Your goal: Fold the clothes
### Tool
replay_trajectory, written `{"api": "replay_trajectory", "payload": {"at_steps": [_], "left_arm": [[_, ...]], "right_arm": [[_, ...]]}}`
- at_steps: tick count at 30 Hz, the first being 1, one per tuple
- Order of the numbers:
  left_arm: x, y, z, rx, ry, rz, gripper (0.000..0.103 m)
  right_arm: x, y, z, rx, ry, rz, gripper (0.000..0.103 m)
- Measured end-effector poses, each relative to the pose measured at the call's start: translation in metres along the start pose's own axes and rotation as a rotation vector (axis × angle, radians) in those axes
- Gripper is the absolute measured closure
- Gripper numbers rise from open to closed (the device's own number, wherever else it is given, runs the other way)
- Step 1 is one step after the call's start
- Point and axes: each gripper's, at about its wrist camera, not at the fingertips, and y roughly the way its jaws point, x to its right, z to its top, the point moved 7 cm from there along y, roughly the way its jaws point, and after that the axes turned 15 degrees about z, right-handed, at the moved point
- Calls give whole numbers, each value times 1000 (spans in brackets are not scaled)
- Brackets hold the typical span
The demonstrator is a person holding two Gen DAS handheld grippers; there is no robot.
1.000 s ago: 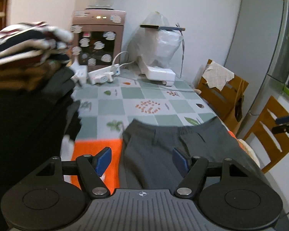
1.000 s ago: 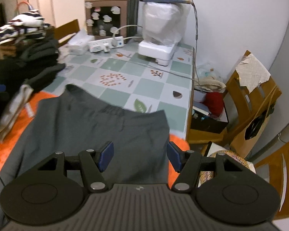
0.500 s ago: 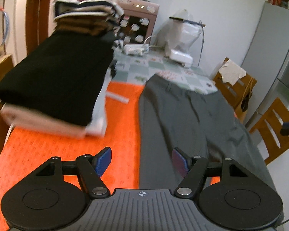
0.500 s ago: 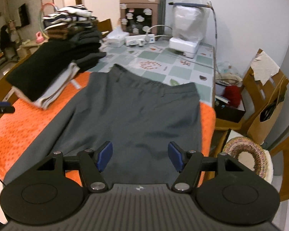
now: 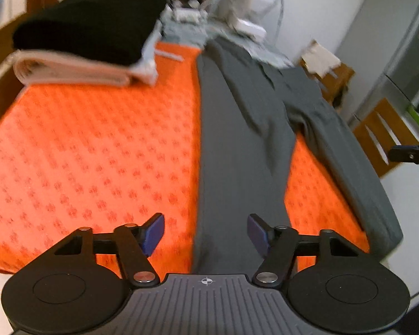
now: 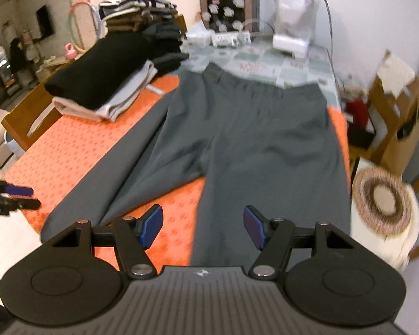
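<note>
Grey trousers (image 6: 251, 128) lie spread flat on the orange cloth (image 6: 70, 162), waistband at the far end and both legs running toward me. In the left wrist view the trousers (image 5: 237, 128) stretch from the far end down to the near edge. My left gripper (image 5: 205, 233) hovers open above the hem end of the left leg, holding nothing. My right gripper (image 6: 202, 230) hovers open above the near part of the right leg, also empty. Each gripper shows at the edge of the other's view.
A stack of folded clothes (image 6: 117, 67) sits at the left of the table, black on top of beige. A power strip (image 6: 229, 39), a white appliance (image 6: 291, 43) and a cabinet (image 6: 226, 2) stand at the far end. Wooden chairs (image 6: 396, 128) and a round stool (image 6: 382, 198) are to the right.
Both grippers have pulled back from the waistband toward the near end of the table, so the whole trousers now show. Both stayed open throughout.
</note>
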Motion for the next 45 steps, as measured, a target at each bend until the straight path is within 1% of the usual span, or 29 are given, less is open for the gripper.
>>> {"api": "replay_trajectory", "payload": {"at_steps": [3, 7, 10, 12, 14, 15, 18, 19, 20, 22, 23, 25, 28, 30, 34, 37, 39, 42, 45], "left_arm": [[3, 6, -11, -27, 44, -57, 48], [5, 19, -18, -69, 89, -126, 60], [9, 28, -20, -82, 127, -147, 63], [9, 29, -21, -66, 141, -154, 67], [7, 31, -20, -41, 181, -115, 98], [4, 31, -20, -39, 188, -115, 98], [-1, 27, -16, -36, 181, -154, 99], [-2, 24, -15, -30, 189, -163, 99], [-3, 21, -14, -26, 195, -171, 99], [-9, 18, -10, -28, 182, -186, 99], [-13, 17, -8, -31, 173, -193, 99], [-21, 17, -5, -38, 154, -202, 99], [-35, 18, -2, -44, 133, -210, 99], [-44, 18, 0, -49, 116, -218, 99], [-57, 18, 2, -50, 102, -212, 99], [-70, 20, 4, -62, 74, -197, 99], [-82, 23, 6, -69, 57, -179, 99], [-99, 26, 9, -79, 32, -151, 99], [-116, 30, 12, -90, 7, -122, 99]], "right_arm": [[-20, 9, -22, -14, 65, -15, 33], [-49, 28, -44, -14, 93, -16, 33], [-70, 42, -59, -15, 113, -17, 33], [-84, 52, -70, -15, 127, -17, 33], [-96, 61, -76, -9, 140, -14, 34], [-101, 67, -78, -3, 146, -11, 34], [-116, 82, -82, 15, 165, -1, 40], [-121, 87, -83, 21, 171, 2, 48], [-126, 92, -85, 26, 177, 5, 52], [-132, 100, -84, 46, 198, 2, 65], [-132, 103, -81, 61, 220, -8, 67], [-126, 109, -76, 90, 281, -27, 76], [-118, 117, -67, 129, 368, -31, 79], [-118, 125, -66, 120, 387, -19, 79], [-134, 136, -71, 104, 386, 56, 78], [-150, 146, -77, 66, 347, 43, 78], [-155, 152, -80, 51, 347, 12, 78], [-155, 151, -79, 76, 391, -23, 78], [-153, 150, -77, 95, 424, -40, 78]]}}
